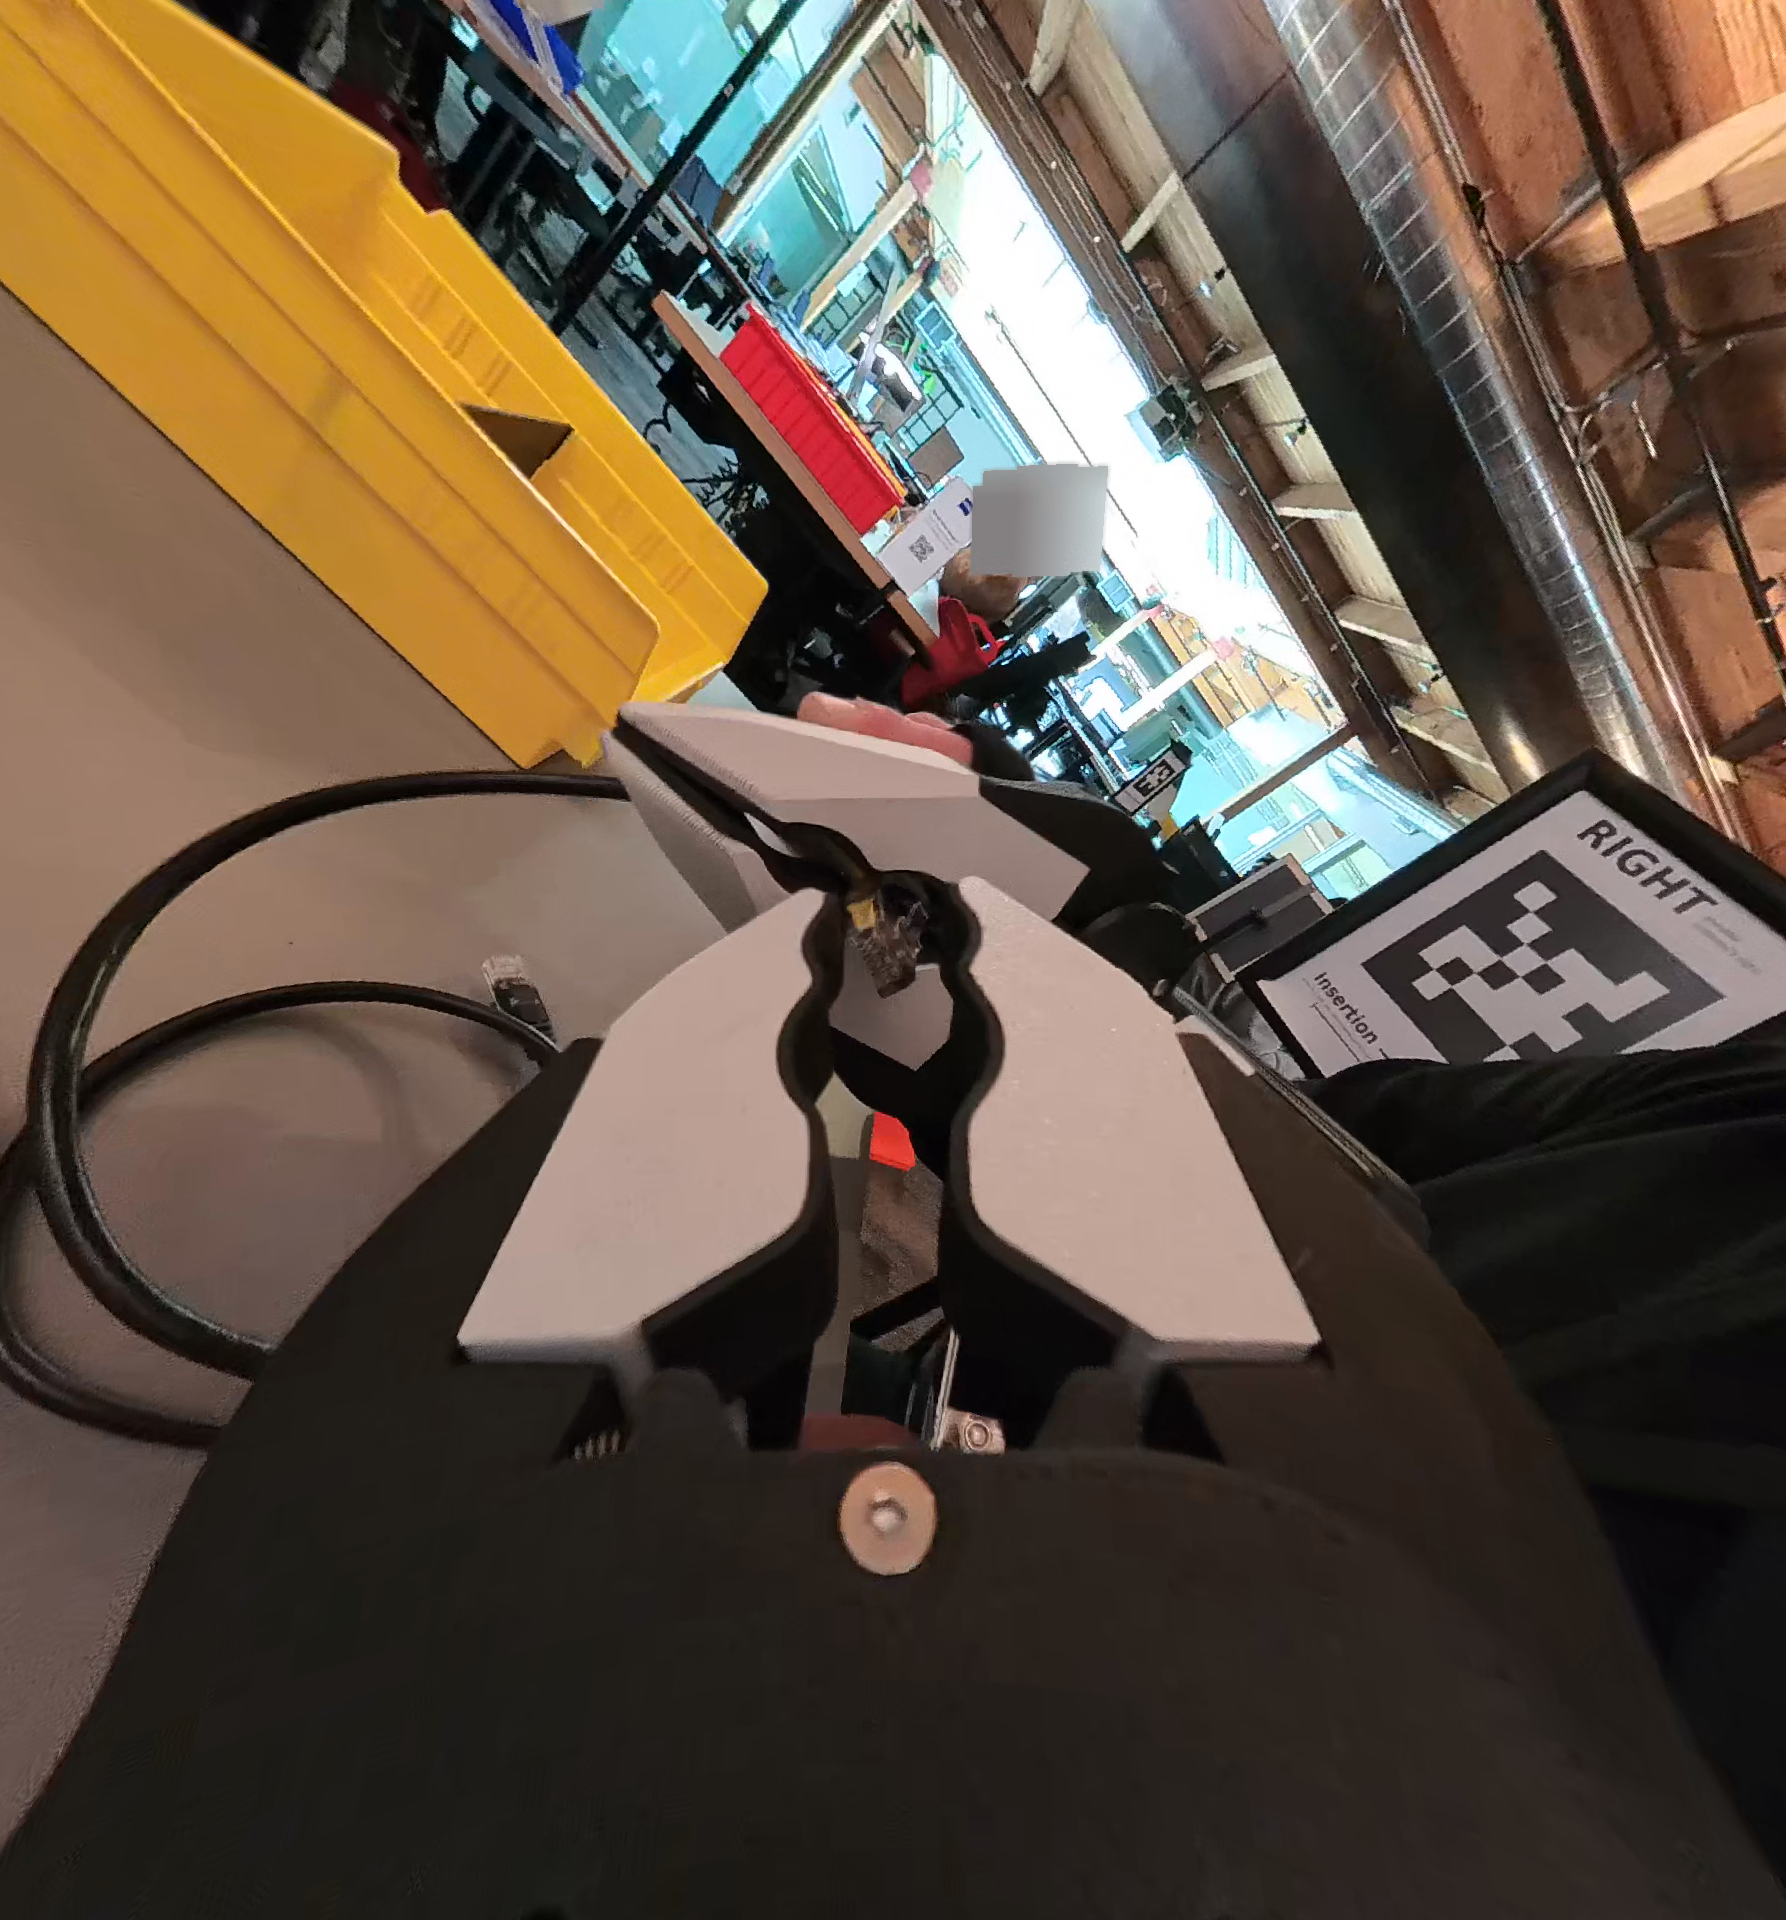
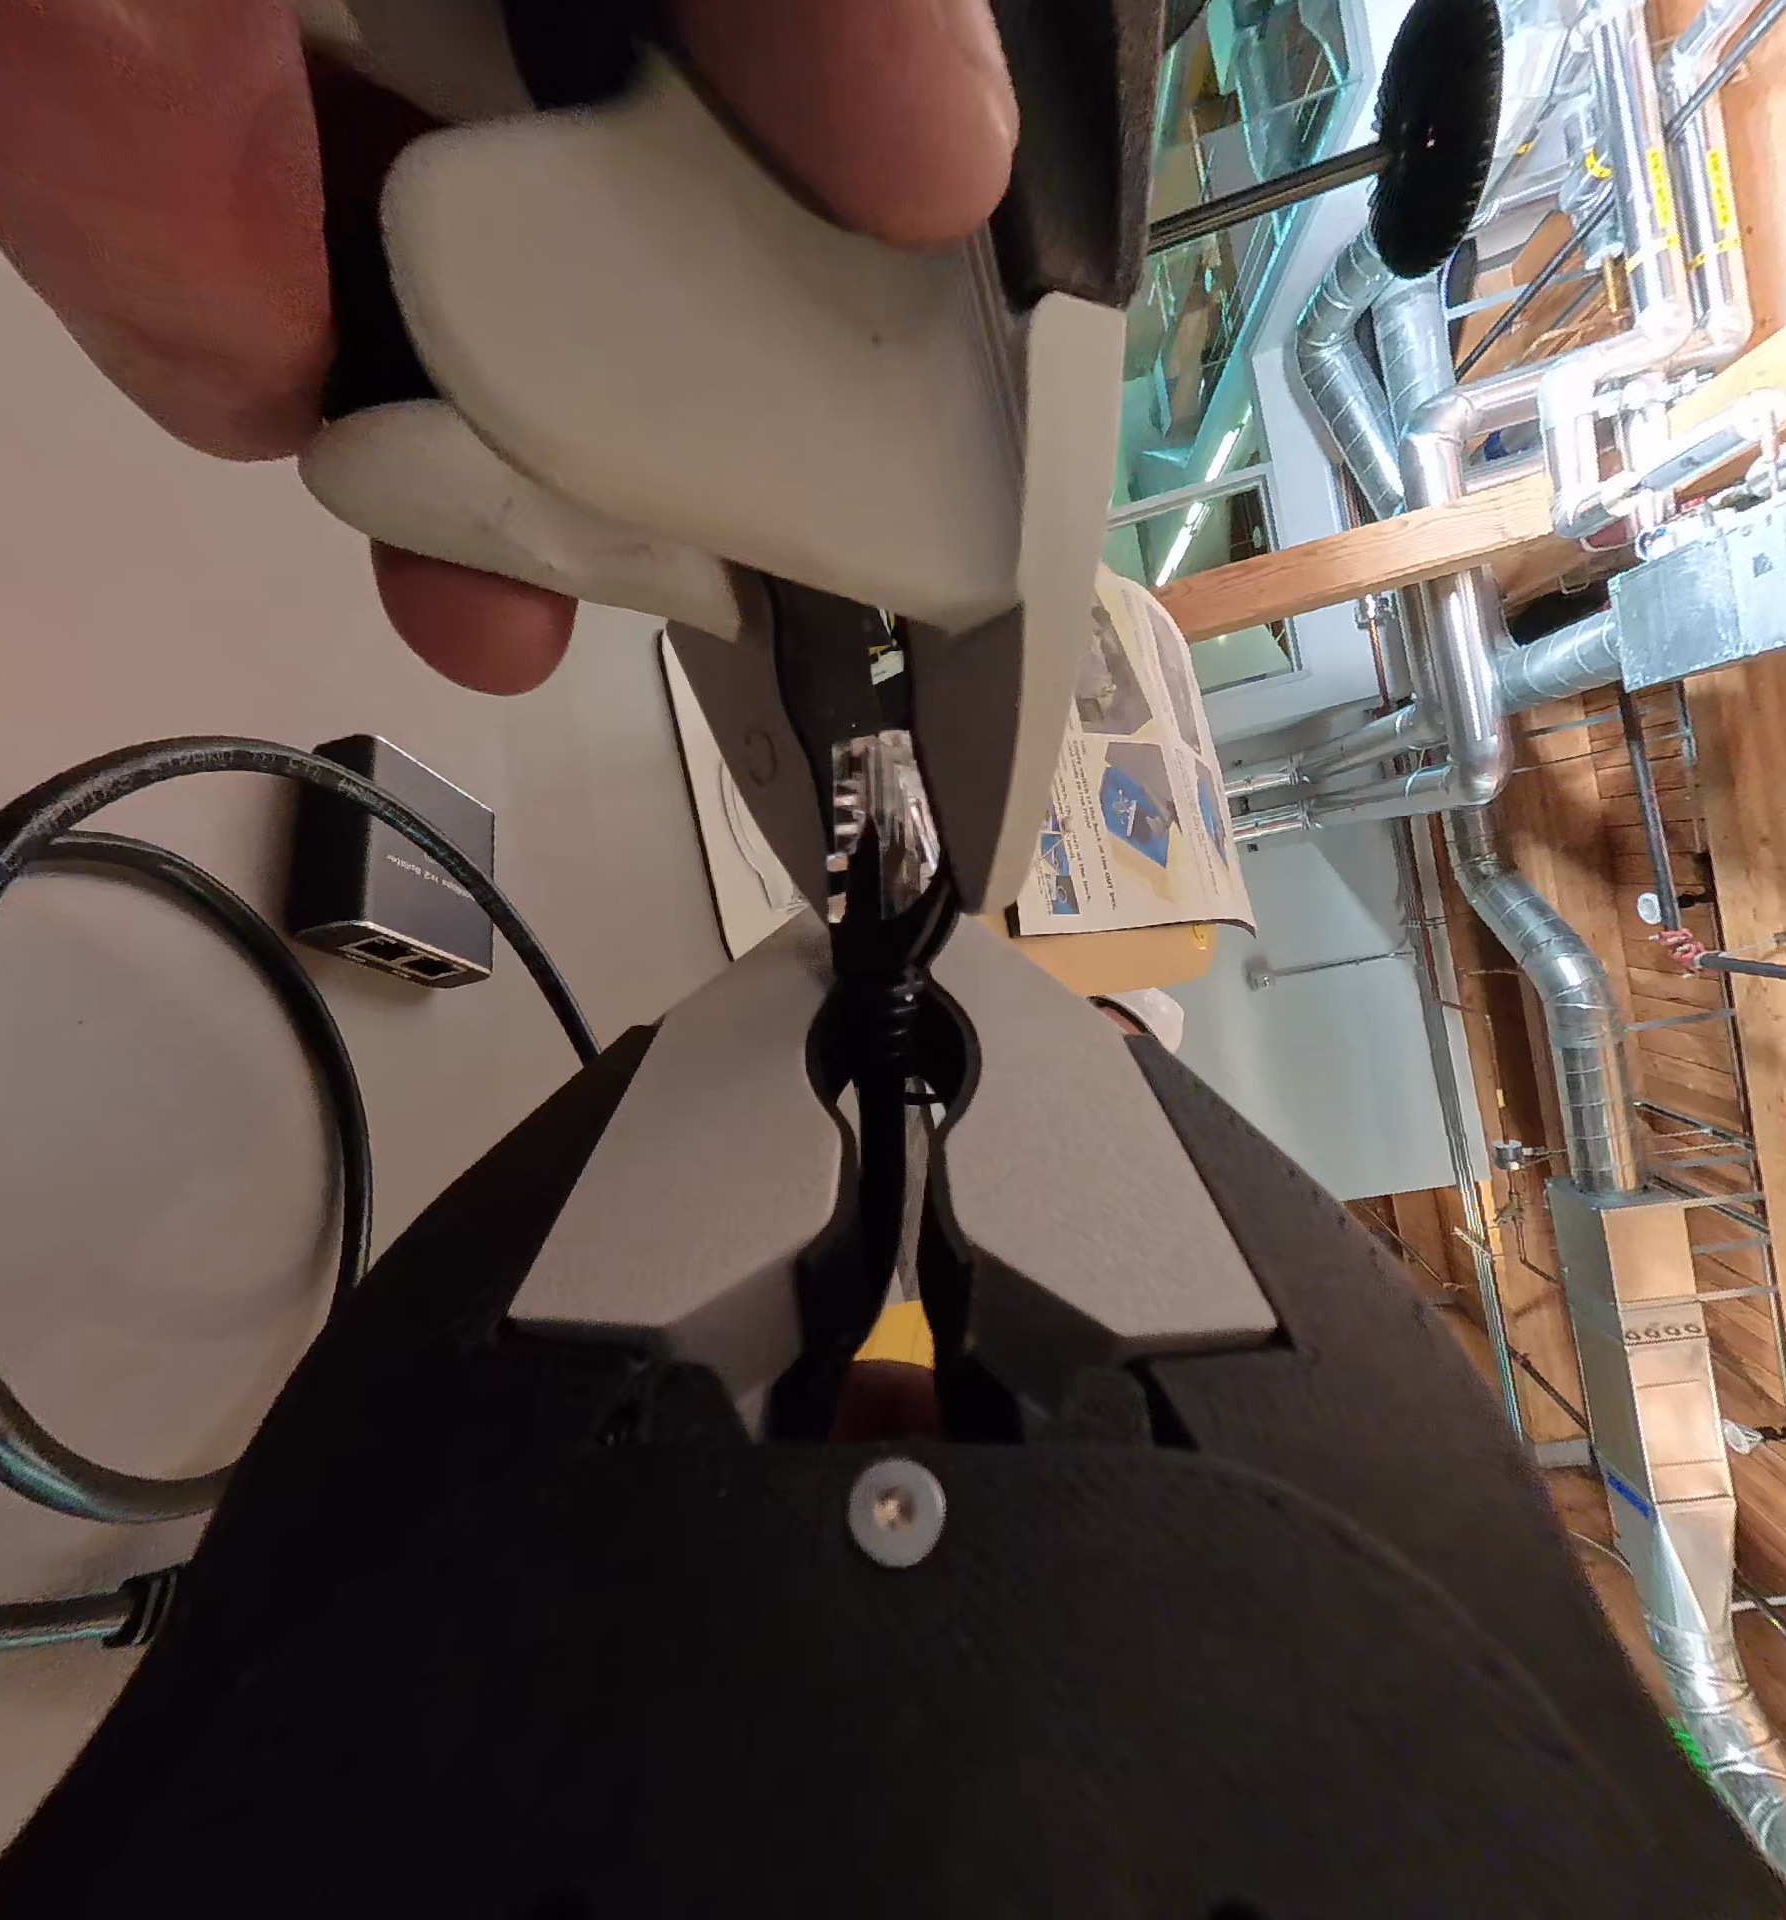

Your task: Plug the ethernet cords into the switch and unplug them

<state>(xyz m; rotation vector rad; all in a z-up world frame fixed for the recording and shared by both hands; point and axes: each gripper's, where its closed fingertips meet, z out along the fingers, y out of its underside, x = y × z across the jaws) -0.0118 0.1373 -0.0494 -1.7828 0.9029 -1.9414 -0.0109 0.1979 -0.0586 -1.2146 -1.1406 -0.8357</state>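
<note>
A black ethernet cord's clear plug point(image 1: 881, 951) is held in the air between both grippers. My left gripper point(image 1: 889, 914) is shut on the plug; in the right wrist view it point(image 2: 884, 831) comes in from above, held by a hand point(image 2: 141, 208). My right gripper point(image 2: 889, 966) is shut on the cord's black boot point(image 2: 894, 1003) just behind the plug, tip to tip with the left one. The switch point(image 2: 395, 862), a small dark grey box with two open ports, lies on the white table point(image 2: 193, 623). A second plug point(image 1: 515, 987) lies loose on the table.
Black cord loops point(image 1: 68, 1039) lie on the table left of the grippers. Stacked yellow bins point(image 1: 297, 343) stand at the far left. A framed sign with a black-and-white marker point(image 1: 1554, 956) leans at the right. An open leaflet point(image 2: 1138, 779) lies beyond the grippers. The tips of one gripper are about 6 cm away from the tips of the other.
</note>
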